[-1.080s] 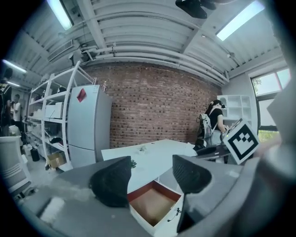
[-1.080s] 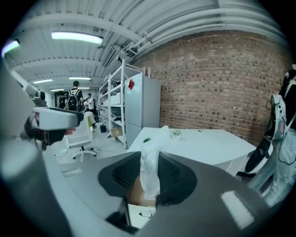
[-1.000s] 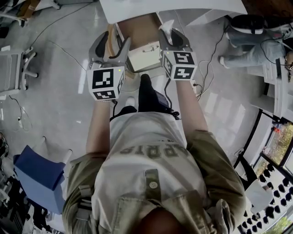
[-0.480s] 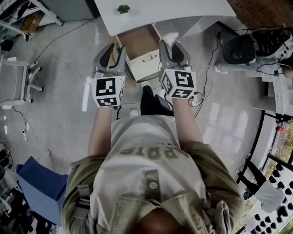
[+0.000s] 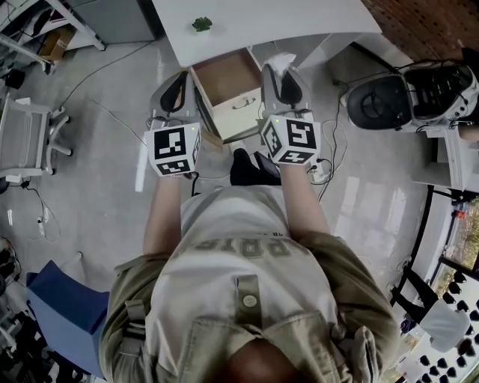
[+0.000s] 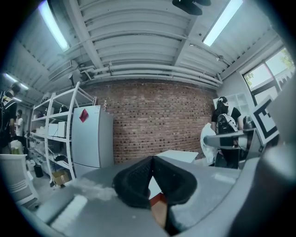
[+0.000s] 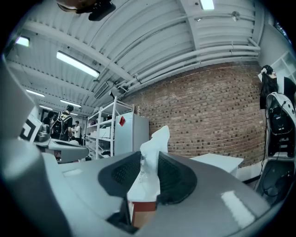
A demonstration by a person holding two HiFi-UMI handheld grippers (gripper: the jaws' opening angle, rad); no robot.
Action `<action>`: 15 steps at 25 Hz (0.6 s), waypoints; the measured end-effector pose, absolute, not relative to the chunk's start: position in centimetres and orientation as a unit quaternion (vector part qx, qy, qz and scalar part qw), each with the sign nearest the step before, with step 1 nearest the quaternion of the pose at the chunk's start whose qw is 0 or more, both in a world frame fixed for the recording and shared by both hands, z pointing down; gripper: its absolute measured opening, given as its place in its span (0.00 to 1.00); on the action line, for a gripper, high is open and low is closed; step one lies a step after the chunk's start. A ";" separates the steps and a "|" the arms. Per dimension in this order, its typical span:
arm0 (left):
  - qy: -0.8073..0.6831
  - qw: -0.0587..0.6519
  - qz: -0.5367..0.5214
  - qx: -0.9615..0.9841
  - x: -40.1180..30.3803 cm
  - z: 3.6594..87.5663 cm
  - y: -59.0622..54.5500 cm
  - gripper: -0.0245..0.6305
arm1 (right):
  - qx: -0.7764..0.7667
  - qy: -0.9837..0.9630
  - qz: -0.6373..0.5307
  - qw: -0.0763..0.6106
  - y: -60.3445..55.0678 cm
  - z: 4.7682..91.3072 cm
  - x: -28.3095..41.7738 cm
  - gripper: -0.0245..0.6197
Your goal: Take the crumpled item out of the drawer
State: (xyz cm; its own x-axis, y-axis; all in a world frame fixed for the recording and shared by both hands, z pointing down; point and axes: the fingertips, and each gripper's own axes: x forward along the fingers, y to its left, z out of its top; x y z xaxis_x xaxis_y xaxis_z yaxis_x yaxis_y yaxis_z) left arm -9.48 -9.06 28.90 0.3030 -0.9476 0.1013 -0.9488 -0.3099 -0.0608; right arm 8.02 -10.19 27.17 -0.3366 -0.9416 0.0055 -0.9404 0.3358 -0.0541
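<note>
- Our right gripper (image 7: 149, 172) is clenched on the crumpled white paper item (image 7: 150, 155), which pokes up past the black pads at centre frame.
- In the head view, the item sits just right of the open brown wooden drawer (image 5: 224, 75), upper centre.
- Our left gripper (image 6: 152, 172) has just been closing; its jaws meet on nothing.

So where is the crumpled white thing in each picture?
Head view: the crumpled white item is top centre, at the right gripper's tip.
Left gripper view: right of middle, at that gripper's tip.
Right gripper view: dead centre, pinched between the jaws.
Shared landmark: the white table.
</note>
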 end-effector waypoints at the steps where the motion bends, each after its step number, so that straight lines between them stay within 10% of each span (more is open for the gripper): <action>1: -0.588 0.004 0.058 0.807 -9.5 28.7 -9.2 0.05 | -0.576 0.817 -0.021 0.016 -10.2 26.9 8.1 0.20; 15: -0.593 -0.003 0.062 0.803 -8.1 27.8 -8.8 0.05 | -0.571 0.821 0.002 0.024 -9.5 25.2 9.6 0.20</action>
